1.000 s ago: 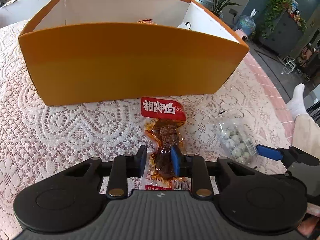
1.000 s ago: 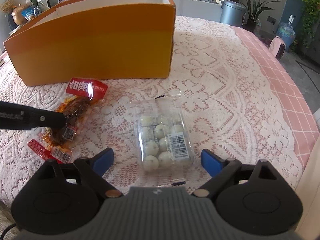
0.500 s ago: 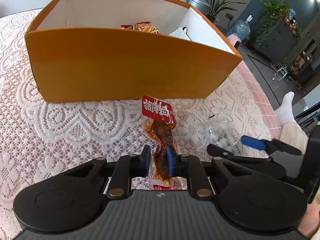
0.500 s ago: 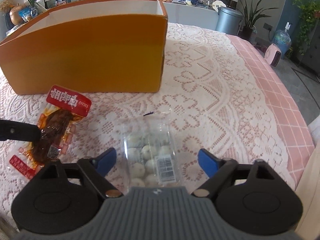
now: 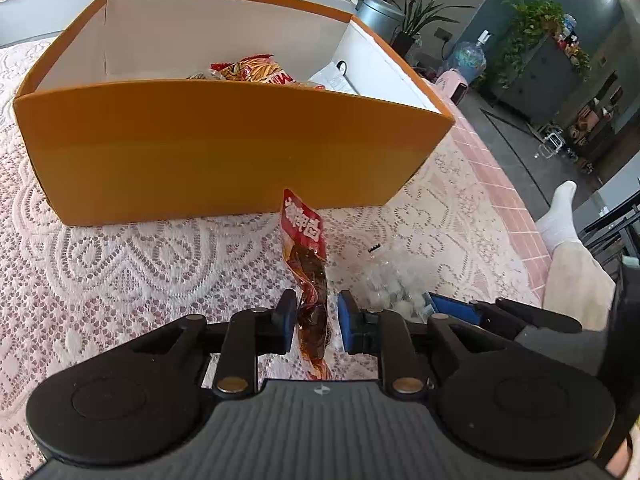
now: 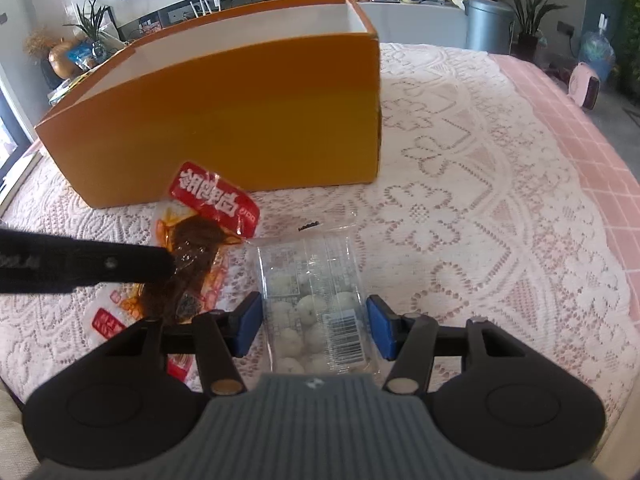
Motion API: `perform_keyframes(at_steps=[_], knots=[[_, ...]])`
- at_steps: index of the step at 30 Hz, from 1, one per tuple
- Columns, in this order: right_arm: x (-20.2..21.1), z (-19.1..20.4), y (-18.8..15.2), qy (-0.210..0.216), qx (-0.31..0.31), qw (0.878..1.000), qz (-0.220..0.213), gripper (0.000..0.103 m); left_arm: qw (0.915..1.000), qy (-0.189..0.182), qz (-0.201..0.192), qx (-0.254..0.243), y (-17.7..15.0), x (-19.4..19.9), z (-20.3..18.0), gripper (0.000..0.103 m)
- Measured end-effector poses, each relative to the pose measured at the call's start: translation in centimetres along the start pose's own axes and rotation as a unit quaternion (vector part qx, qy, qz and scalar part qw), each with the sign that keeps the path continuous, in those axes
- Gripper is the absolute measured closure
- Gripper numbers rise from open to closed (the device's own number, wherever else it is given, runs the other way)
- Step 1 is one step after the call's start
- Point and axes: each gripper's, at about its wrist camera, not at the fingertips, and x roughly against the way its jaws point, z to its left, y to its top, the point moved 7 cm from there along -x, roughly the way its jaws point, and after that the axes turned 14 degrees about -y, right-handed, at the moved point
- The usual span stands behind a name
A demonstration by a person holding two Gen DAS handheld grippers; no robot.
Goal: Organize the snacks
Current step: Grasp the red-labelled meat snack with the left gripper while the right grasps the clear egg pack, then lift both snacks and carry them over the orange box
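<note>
A red meat snack packet (image 5: 304,248) hangs twisted and edge-on between the blue pads of my left gripper (image 5: 316,320). The pads still hold it as the jaws ease slightly open. In the right wrist view the same meat snack packet (image 6: 212,200) sits raised under the left gripper's black finger (image 6: 120,264). A clear bag of white balls (image 6: 312,280) lies on the lace cloth between the pads of my right gripper (image 6: 314,324). Those jaws are closing and stand at the bag's sides without squeezing it. The orange box (image 5: 240,152) stands open just behind both packets.
Inside the box lie an orange-red snack bag (image 5: 256,70) and a white packet (image 5: 336,78). The table's pink edge (image 5: 500,200) runs along the right. A person's leg in a white sock (image 5: 560,216) is beyond it, and a grey bin (image 6: 488,24) stands far back.
My left gripper closed on the meat packet and raised it off the cloth, so it now hangs edge-on. My right gripper's jaws narrowed around the clear bag.
</note>
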Motion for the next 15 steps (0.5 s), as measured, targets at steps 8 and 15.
perform_keyframes(at_steps=[8,15], knots=[[0.1,0.6,-0.4,-0.007,0.017,1.000,-0.008,0.047,0.9999,-0.009,0.012,0.008,-0.5,-2.4,0.0,0.079],[0.0,0.7,-0.3,-0.006,0.013,1.000,-0.008,0.042,0.9999,0.010,0.007,-0.006,-0.9,-2.5,-0.1,0.084]])
